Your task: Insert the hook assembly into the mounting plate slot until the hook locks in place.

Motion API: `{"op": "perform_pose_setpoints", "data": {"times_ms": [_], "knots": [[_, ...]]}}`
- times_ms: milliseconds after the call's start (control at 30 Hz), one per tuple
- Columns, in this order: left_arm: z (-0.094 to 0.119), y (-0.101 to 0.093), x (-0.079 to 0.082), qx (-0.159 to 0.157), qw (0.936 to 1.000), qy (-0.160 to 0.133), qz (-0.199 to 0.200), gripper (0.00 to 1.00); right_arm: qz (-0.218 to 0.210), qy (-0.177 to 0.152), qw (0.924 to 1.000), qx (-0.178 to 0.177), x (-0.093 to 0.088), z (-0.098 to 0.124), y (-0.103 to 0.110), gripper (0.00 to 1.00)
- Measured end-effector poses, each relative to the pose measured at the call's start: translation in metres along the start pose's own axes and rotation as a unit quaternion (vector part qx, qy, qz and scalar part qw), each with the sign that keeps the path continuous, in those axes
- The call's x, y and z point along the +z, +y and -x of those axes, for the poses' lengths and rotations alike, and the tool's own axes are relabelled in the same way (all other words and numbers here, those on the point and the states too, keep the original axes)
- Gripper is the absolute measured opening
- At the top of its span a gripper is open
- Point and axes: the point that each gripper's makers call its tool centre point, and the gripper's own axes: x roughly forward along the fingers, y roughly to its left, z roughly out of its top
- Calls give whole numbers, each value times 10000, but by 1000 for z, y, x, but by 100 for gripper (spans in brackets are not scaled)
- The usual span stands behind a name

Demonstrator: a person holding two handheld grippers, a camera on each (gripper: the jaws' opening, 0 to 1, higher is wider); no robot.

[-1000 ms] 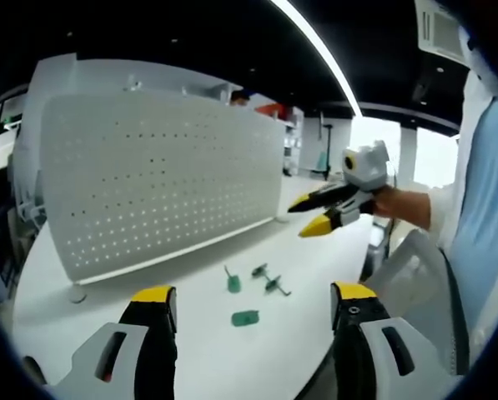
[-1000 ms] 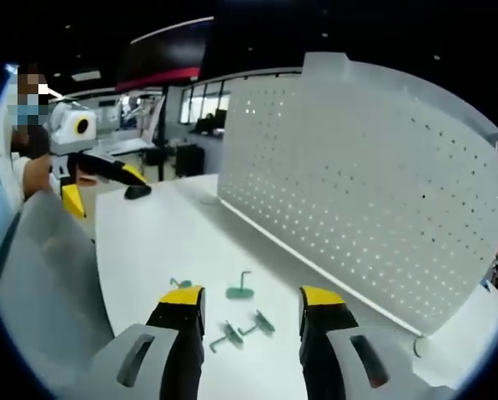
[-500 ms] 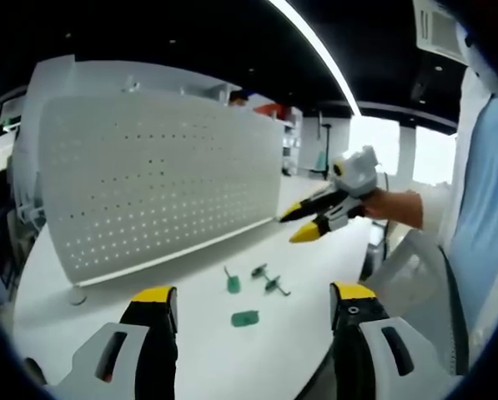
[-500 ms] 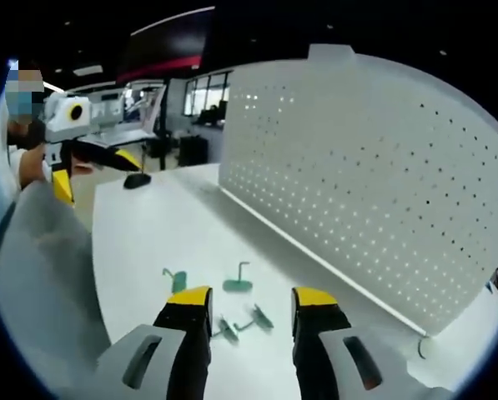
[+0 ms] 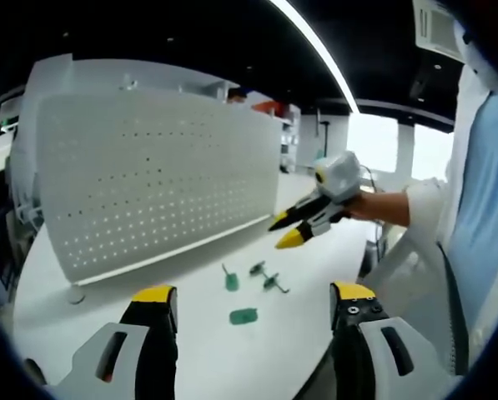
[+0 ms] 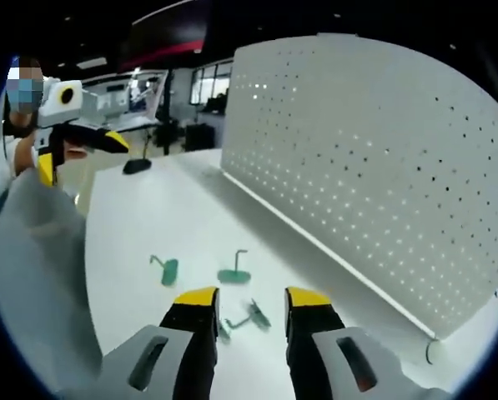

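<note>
Change: in the left gripper view the right tool (image 5: pixel 284 230) has come lower and further in over the counter (image 5: pixel 190 350) than 1 second ago, closer to the green parts; in the right gripper view the green parts sit nearer the jaws than before.
Left tool: (image 5: pixel 253 302) jaws spread wide, nothing between them, held above the counter; in the right gripper view it shows at far left (image 6: pixel 77 154), held in a hand (image 6: pixel 69 152), well apart from the parts, its jaws also apart there.
Right tool: (image 6: pixel 249 297) yellow-tipped jaws apart with a gap between them, pinching nothing, tips angled down toward the counter.
Hooks: 2 small green hooks with wire stems (image 5: pixel 268 277) lie close together on the counter, seen just beyond the right tool's jaw tips (image 6: pixel 247 317); whether they touch each other cannot be told.
Mounting plates: 2 green flat pieces, 1 with an upright wire (image 5: pixel 231 280) (image 6: pixel 234 273), the other lying flat (image 5: pixel 243 316) (image 6: pixel 168 270) nearer the left tool; both apart from the hooks.
Pegboard: a white perforated panel (image 5: pixel 157 179) (image 6: pixel 374 158) stands upright along the counter's far side, behind the parts.
Person: a pale sleeve (image 5: pixel 428 208) runs to the hand gripping the right tool.
Other: a dark round-based object (image 6: pixel 134 166) stands on the counter's far end.
</note>
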Motion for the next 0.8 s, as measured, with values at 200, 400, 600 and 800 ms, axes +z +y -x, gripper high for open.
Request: {"op": "perform_pose_setpoints", "data": {"times_ms": [200, 400, 600, 800], "knots": [[0, 0, -1, -4, 10000, 17, 3, 76, 43, 218, 9997, 104, -13, -13, -2, 25], [0, 0, -2, -13, 10000, 40, 9, 75, 135, 305, 9992, 224, -16, -21, 0, 22], [0, 0, -2, -10, 10000, 47, 4, 75, 235, 426, 9982, 341, -20, -30, 0, 16], [0, 0, -2, -6, 10000, 46, 3, 75, 287, 579, 9969, 439, -28, -39, -2, 14]]}}
